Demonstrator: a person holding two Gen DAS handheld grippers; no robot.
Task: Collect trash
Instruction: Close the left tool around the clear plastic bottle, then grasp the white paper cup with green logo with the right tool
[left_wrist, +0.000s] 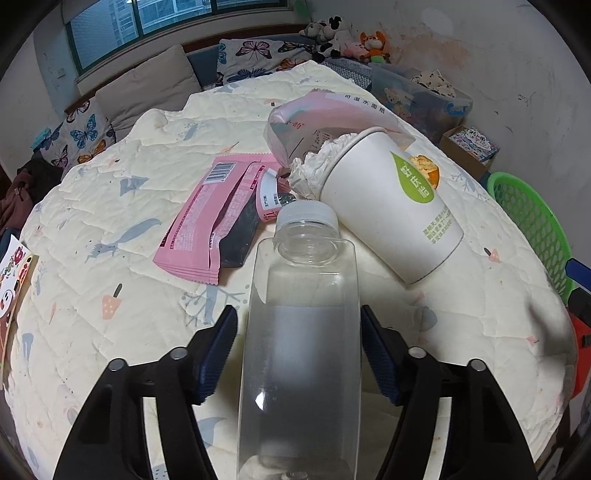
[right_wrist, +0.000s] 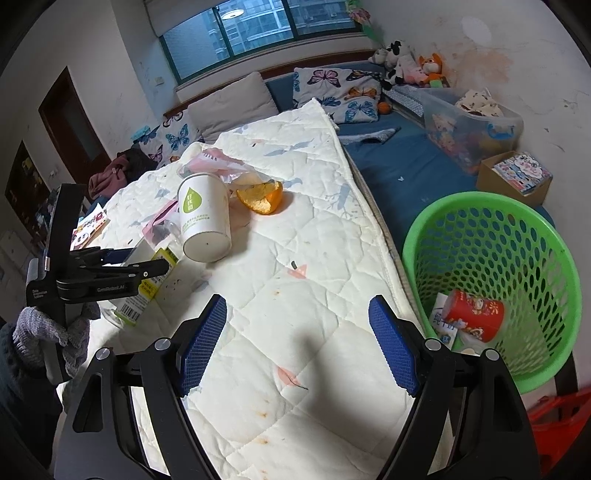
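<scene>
My left gripper (left_wrist: 299, 350) straddles the clear bottle (left_wrist: 301, 332) on the quilt (left_wrist: 110, 229), pads not quite touching; right gripper (right_wrist: 297, 343) gapes empty.

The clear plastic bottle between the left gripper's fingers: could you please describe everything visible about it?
The clear plastic bottle is square-shouldered and see-through, with a white screw cap on. It lies on the quilt, cap pointing away toward the tipped paper cup. A yellow-green label shows in the right wrist view. It sits between the left gripper's blue pads, with a slight gap on at least one side.
</scene>
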